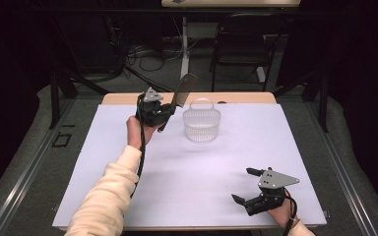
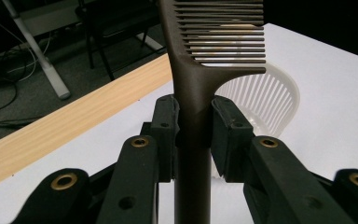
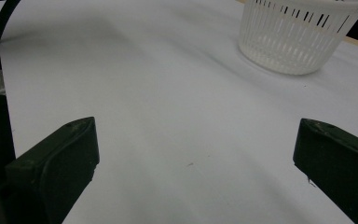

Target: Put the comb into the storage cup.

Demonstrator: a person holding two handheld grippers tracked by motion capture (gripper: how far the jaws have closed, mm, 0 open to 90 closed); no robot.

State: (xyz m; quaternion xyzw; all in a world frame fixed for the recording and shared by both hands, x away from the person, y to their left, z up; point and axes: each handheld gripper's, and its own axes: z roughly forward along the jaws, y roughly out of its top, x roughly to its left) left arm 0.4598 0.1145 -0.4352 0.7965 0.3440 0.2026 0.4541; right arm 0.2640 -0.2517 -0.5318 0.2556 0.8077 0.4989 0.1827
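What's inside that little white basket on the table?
Nothing shows inside the white basket from the high view; its bottom looks bare. In the left gripper view the comb held by the left gripper covers part of it.

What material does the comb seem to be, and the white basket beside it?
The comb looks like hard brown plastic with a matte finish: its handle and its thin, even teeth look like one piece and show hardly any shine. The basket looks like white moulded plastic, slightly translucent, with thin upright slats and a hoop handle. Neither can be confirmed by look alone.
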